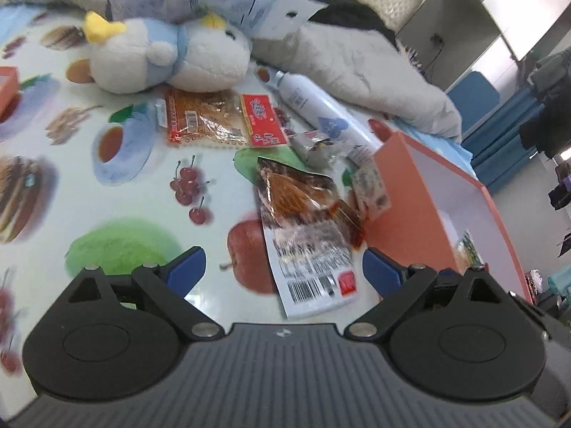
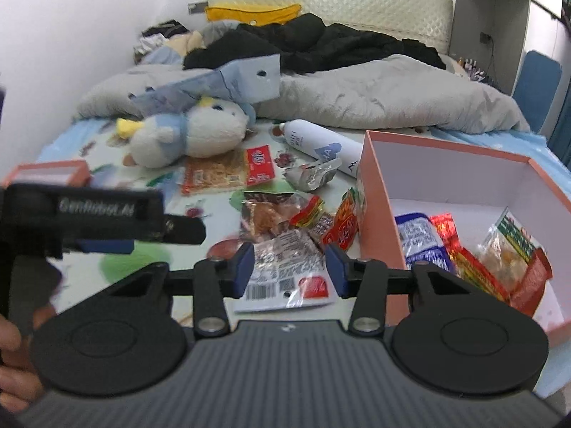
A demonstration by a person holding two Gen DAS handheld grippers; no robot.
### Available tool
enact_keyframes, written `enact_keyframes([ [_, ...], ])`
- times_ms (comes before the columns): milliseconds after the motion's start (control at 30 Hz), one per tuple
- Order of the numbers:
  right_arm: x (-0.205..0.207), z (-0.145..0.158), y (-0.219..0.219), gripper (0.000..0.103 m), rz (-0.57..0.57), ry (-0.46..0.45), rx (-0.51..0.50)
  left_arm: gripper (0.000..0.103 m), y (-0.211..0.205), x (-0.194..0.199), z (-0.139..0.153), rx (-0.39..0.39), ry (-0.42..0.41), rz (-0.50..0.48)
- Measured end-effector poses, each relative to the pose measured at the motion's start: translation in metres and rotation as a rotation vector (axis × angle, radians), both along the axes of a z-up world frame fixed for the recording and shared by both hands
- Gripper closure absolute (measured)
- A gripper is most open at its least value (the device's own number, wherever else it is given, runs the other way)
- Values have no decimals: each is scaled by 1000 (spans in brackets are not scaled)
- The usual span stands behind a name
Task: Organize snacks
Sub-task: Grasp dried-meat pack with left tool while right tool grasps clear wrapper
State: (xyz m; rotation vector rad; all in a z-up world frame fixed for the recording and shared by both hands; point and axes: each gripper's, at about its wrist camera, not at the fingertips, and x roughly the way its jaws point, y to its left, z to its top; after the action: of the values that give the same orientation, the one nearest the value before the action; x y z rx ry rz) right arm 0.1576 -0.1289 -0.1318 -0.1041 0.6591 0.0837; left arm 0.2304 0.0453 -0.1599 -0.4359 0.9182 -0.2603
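A clear snack packet with a barcode (image 1: 307,249) lies flat on the fruit-print sheet between the wide-apart fingers of my left gripper (image 1: 285,269), untouched. The same packet (image 2: 285,267) sits under my right gripper (image 2: 289,269), whose blue pads stand on either side of it without pressing. More snacks lie beyond: an orange noodle pack (image 1: 203,117), a small red packet (image 1: 264,117), a crumpled silver wrapper (image 1: 317,146) and a packet leaning on the box (image 2: 344,221). The orange box (image 2: 446,146) at the right holds a blue packet (image 2: 417,239) and red ones (image 2: 464,260).
A plush toy (image 1: 167,60) and a white bottle (image 1: 314,103) lie behind the snacks. A grey duvet (image 2: 374,100) and black clothes cover the far bed. A second orange box (image 2: 50,171) sits far left. A hand (image 2: 14,367) holds the left tool's black body (image 2: 89,210).
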Motion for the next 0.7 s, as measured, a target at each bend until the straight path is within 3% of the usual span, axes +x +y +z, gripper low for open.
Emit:
enact_keyframes([
  [233, 40, -41, 8, 70, -89, 63, -72, 6, -8, 76, -36, -68, 85, -75],
  [400, 55, -61, 13, 70, -155, 52, -128, 6, -26, 113, -55, -27, 131, -137],
  [700, 76, -80, 16, 70, -201, 32, -191, 6, -60, 140, -64, 65, 124, -250],
])
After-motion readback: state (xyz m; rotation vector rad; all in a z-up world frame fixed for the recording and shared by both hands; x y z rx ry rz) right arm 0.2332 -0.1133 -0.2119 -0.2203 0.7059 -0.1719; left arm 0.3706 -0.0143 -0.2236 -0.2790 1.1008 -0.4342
